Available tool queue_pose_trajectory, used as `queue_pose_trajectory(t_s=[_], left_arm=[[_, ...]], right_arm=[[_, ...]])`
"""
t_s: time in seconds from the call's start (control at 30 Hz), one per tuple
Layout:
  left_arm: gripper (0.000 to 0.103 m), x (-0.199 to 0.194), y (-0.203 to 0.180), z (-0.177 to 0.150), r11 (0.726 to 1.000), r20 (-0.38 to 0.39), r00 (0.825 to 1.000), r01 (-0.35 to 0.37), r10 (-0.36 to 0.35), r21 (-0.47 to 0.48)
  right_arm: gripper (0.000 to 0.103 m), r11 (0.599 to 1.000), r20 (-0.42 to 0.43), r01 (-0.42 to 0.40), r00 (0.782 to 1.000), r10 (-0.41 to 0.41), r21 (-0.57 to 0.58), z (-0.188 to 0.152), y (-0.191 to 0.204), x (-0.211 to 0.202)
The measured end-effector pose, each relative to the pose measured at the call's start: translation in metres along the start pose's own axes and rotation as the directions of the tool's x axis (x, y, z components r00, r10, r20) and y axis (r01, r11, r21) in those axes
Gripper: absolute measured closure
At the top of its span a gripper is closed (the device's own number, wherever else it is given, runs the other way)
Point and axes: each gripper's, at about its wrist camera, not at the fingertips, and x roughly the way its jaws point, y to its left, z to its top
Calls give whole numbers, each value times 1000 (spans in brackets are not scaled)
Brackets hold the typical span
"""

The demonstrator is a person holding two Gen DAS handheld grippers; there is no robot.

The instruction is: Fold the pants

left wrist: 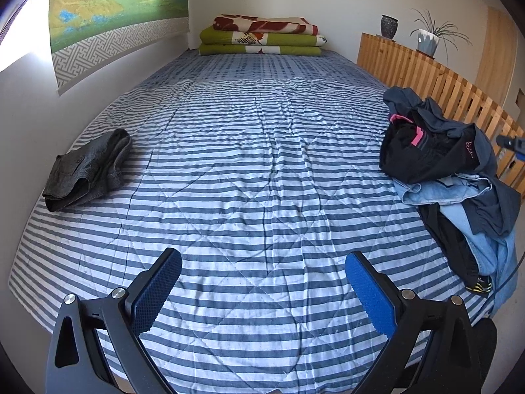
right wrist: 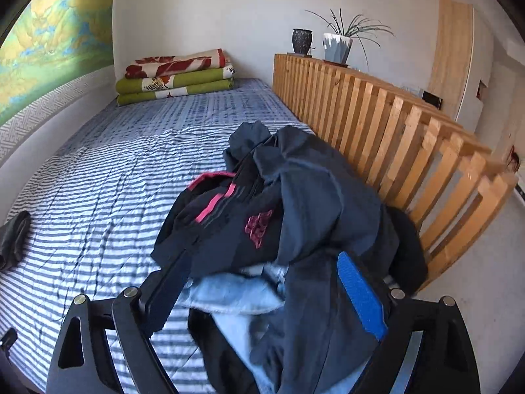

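A pile of unfolded clothes (left wrist: pixel 459 177) lies at the bed's right edge, against the wooden rail. On top are a navy garment (right wrist: pixel 315 190) and a black one with pink stripes (right wrist: pixel 223 216), with light blue jeans (right wrist: pixel 229 295) underneath. My right gripper (right wrist: pixel 264 256) sits low over this pile with its jaws wide. Cloth lies between them, and the pads do not visibly press on it. One pair of dark grey pants (left wrist: pixel 88 170) lies folded at the left side of the bed. My left gripper (left wrist: pixel 262 256) is open and holds nothing above the striped quilt (left wrist: pixel 246 170).
A wooden slatted rail (right wrist: pixel 393 131) runs along the bed's right side, with a dark vase (right wrist: pixel 302 41) and a potted plant (right wrist: pixel 338 44) on top. Folded blankets (left wrist: pixel 262 36) are stacked at the far end. A wall with a hanging (left wrist: pixel 115 10) borders the left side.
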Motion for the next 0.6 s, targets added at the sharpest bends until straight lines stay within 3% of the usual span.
queue_pose_trajectory(t_s=[0.07,0.2,0.3,0.47,0.6], left_arm=[[2,4,1,6,1000,4,1000,-10,10,3],[2,13,6,17,1000,10,999,-31,31,-1],[2,22,10,23,999,2,999,-48,48,-9],[2,43,17,26,997,-30,997,-77,77,-17],[2,59,19,26,996,-57,994,-91,90,-21]], right_arm=[[14,1000,-6,17,1000,-17,-20,31,-3,23],[14,999,-122,12,992,-16,-32,80,-9,89],[14,995,-186,86,978,-95,-55,104,-14,139],[14,994,-329,105,939,-103,-13,119,-30,216],[14,992,-401,95,908,-121,-85,114,-26,259]])
